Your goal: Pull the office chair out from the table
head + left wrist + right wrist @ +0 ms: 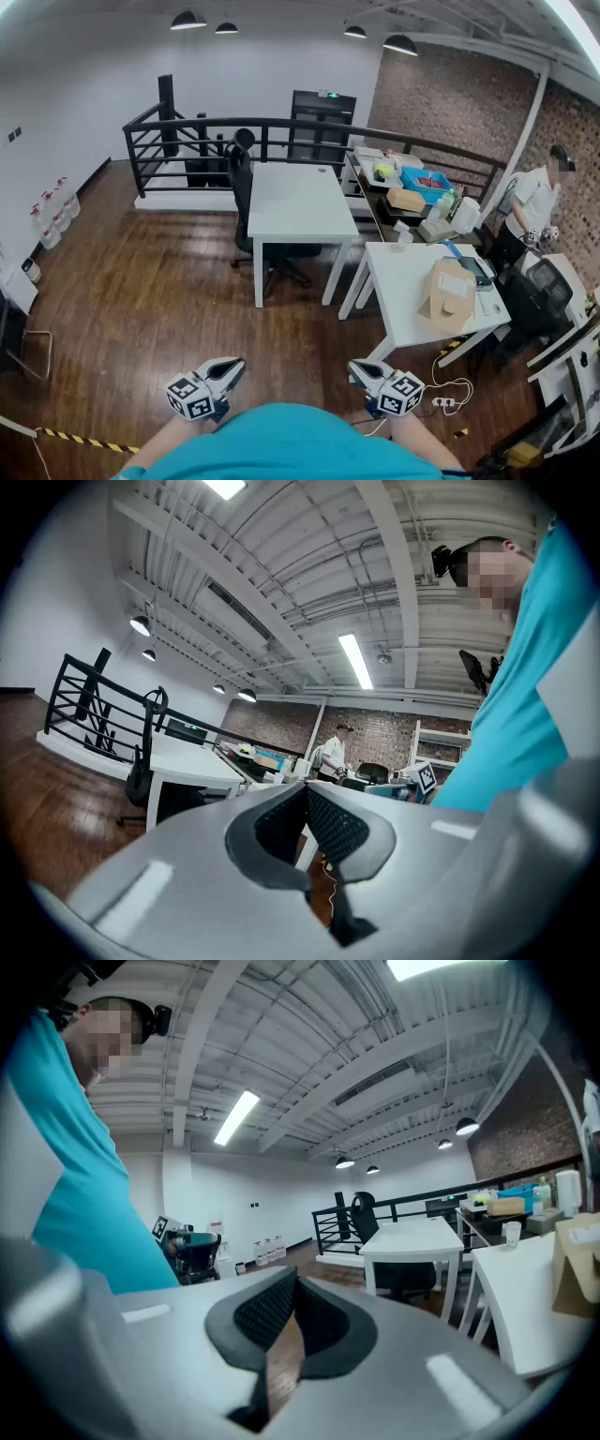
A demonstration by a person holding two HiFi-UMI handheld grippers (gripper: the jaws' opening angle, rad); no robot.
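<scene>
The black office chair [242, 183] stands pushed in at the left side of the white table [295, 202] across the wooden floor, its seat under the tabletop. Both grippers are held low and close to my body, far from the chair. My left gripper [238, 365] is shut with nothing between its jaws. My right gripper [353, 368] is shut and empty too. The left gripper view shows shut jaws [307, 797] with the chair [142, 761] and table [197, 761] far off at the left. In the right gripper view the shut jaws [292, 1286] point toward the chair [364, 1215] and table [412, 1235].
A second white table [403, 291] with a cardboard box [448, 292] stands nearer, at the right. A black railing [187, 131] runs behind the chair. A person [532, 202] stands at the far right by cluttered desks [412, 187]. Cables [450, 386] lie on the floor.
</scene>
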